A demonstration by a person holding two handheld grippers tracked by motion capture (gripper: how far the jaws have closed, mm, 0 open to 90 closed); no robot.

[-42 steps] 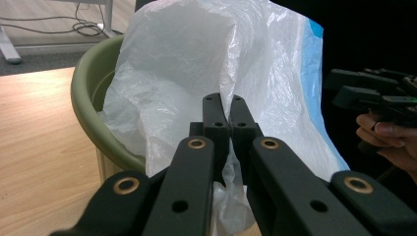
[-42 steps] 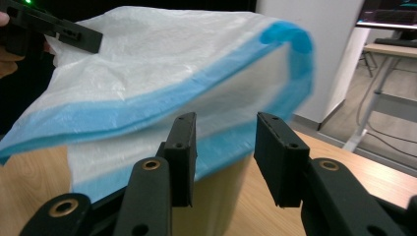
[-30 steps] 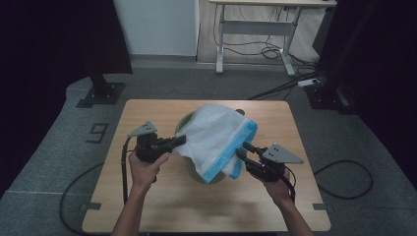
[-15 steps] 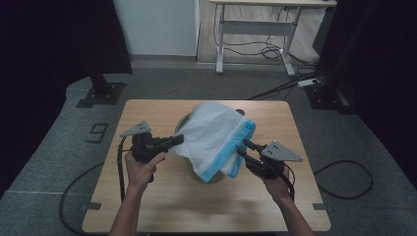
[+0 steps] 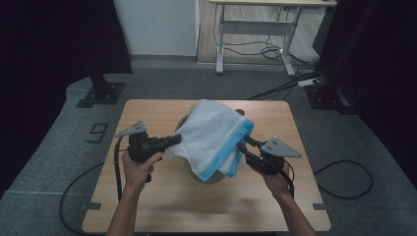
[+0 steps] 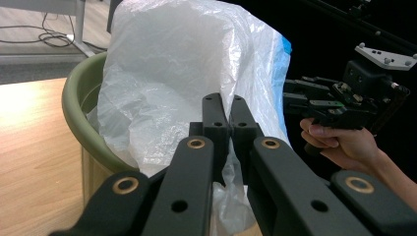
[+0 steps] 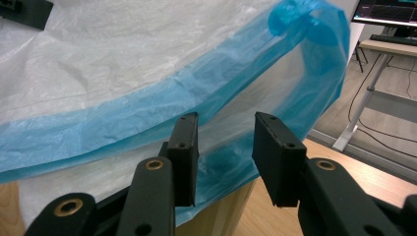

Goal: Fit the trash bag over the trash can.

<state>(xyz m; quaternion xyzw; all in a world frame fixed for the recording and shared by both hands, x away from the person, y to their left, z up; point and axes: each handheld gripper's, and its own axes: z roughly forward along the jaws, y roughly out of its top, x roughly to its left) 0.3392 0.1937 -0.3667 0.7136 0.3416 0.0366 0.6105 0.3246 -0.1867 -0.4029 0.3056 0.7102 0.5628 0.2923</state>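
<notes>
So there's a thin white plastic bin bag with a blue drawstring hem [image 5: 216,137] draped over a round olive-green plastic bin [image 6: 78,105], which stands about mid-way across the light wooden table [image 5: 162,206], a bit closer to the far edge than the near one. The bag bulges up above the bin's rim and sags down over its near side, blue band running diagonally along the lower edge.

The left gripper [image 5: 169,142] comes in from the table's left side, held level, and its jaws are pressed together on a pinch of the white film (in the left gripper view you can see the plastic bunching right at the tips and hanging below them).

The right gripper [image 5: 243,145] sits on the bin's right, pointing at the blue hem. Its jaws stand apart with a clear gap between them; the blue edge of the bag lies just past the tips in the right gripper view, and I can't see the pads [image 7: 184,147] pressing on it.

Both hands hold the grippers over the table's near half.
</notes>
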